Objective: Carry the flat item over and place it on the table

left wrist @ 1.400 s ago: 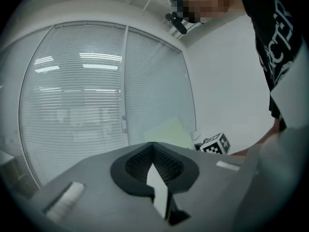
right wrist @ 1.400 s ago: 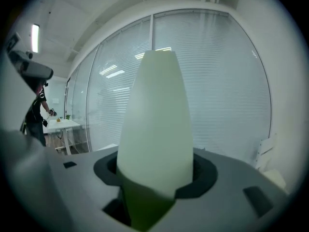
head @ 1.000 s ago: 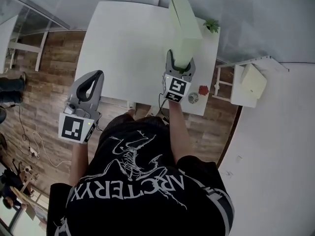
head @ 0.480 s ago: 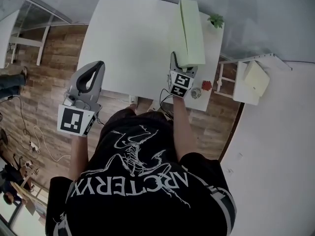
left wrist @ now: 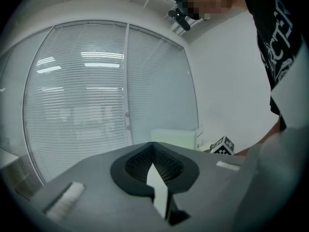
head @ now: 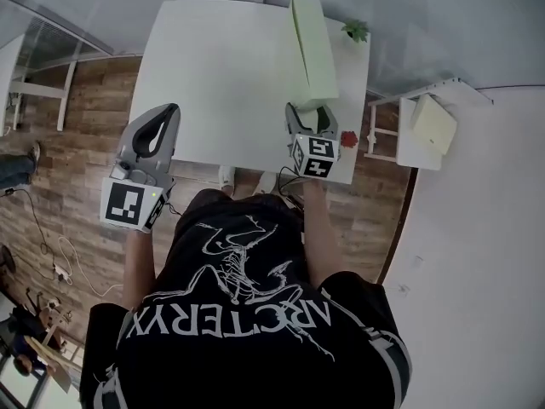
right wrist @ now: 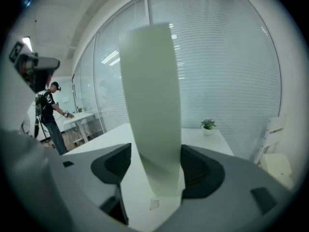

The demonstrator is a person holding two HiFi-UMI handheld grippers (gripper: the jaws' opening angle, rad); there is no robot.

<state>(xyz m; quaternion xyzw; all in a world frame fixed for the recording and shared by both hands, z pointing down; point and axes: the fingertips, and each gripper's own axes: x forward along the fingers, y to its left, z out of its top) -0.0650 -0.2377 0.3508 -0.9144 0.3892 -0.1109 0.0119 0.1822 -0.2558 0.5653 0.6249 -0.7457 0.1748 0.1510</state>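
Observation:
The flat item (head: 313, 45) is a long pale green slab lying on the white table (head: 221, 75) along its right side, its far end near the back edge. My right gripper (head: 308, 126) straddles the slab's near end at the table's front edge. Its jaws are opening: in the right gripper view the slab (right wrist: 149, 91) runs away between the fingers of the right gripper (right wrist: 156, 149), with a gap at the left pad. My left gripper (head: 157, 135) hangs shut and empty off the table's front left corner; its tips meet in the left gripper view (left wrist: 152, 145).
A small potted plant (head: 356, 31) stands at the table's back right corner and a small red thing (head: 349, 138) at the front right. A white stool with a pale green cushion (head: 434, 124) is to the right. A person (right wrist: 50, 115) stands by another table far off.
The slab has come down from a raised tilt to lie flat on the table. The right gripper's jaws have spread wider round its near end. The left gripper has barely moved.

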